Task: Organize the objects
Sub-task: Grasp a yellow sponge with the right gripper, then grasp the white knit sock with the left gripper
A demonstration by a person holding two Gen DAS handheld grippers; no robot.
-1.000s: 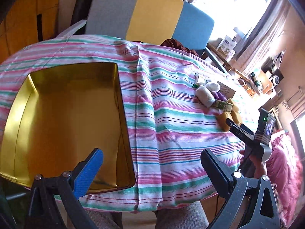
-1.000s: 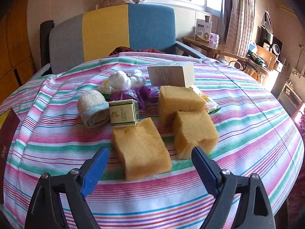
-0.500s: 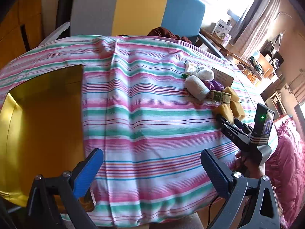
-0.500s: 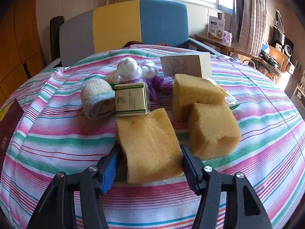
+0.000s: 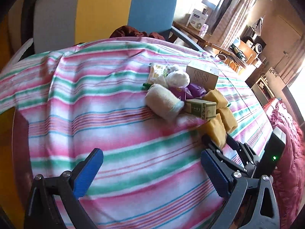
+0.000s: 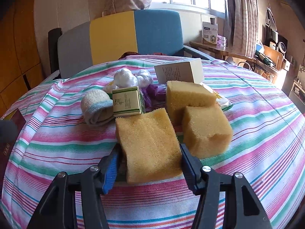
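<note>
The right gripper (image 6: 148, 164), wide a second ago, has just closed its jaws onto the nearest yellow sponge (image 6: 149, 147) at lower centre, ready for lifting, while the left gripper (image 5: 150, 171) hangs wide and empty

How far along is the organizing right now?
Done: nothing visibly stowed yet. In hand: right claw, jaws having just closed, grips the nearest sponge. Left claw is open, empty. Left: two more sponges, the green box, rolled sock, and the white box.
</note>
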